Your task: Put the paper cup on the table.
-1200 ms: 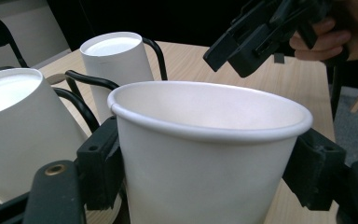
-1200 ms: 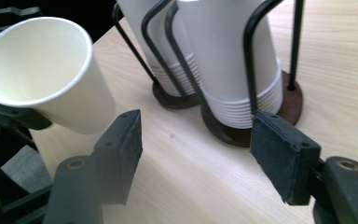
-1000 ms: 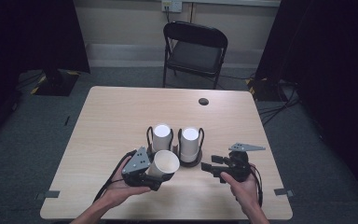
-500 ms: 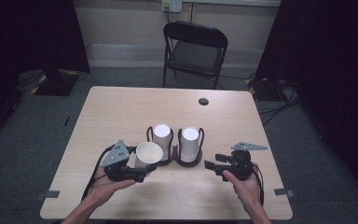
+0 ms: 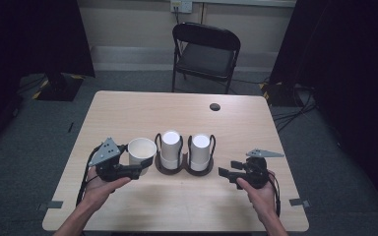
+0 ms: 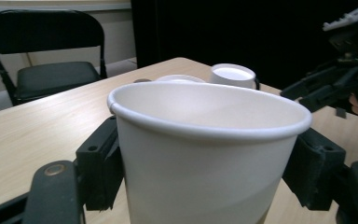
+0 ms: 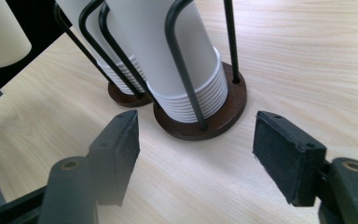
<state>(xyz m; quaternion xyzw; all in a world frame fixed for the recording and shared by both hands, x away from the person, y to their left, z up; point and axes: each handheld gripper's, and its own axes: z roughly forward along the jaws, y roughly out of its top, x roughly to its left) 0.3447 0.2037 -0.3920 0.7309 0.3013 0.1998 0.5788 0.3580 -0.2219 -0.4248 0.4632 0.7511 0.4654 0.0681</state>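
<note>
Left gripper [image 5: 137, 169] jaws pinch upright paper cup [image 5: 141, 150]; right gripper [image 5: 225, 174] jaws spread, empty, cup holder [image 7: 196, 122] just ahead

- Beyond my light wooden table [image 5: 128, 113] stands a black folding chair [image 5: 205, 51].
- Grey carpet [image 5: 334, 162] underfoot, black curtains [image 5: 29, 34] flanking a pale wall [image 5: 128, 22].

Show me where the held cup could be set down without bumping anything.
The table is bare across its far half, up to the small dark disc. Bare too: the near strip between the hands, and left of the paper cup. It is crowded mid-table, where the cup holder stands between left gripper and right gripper.
</note>
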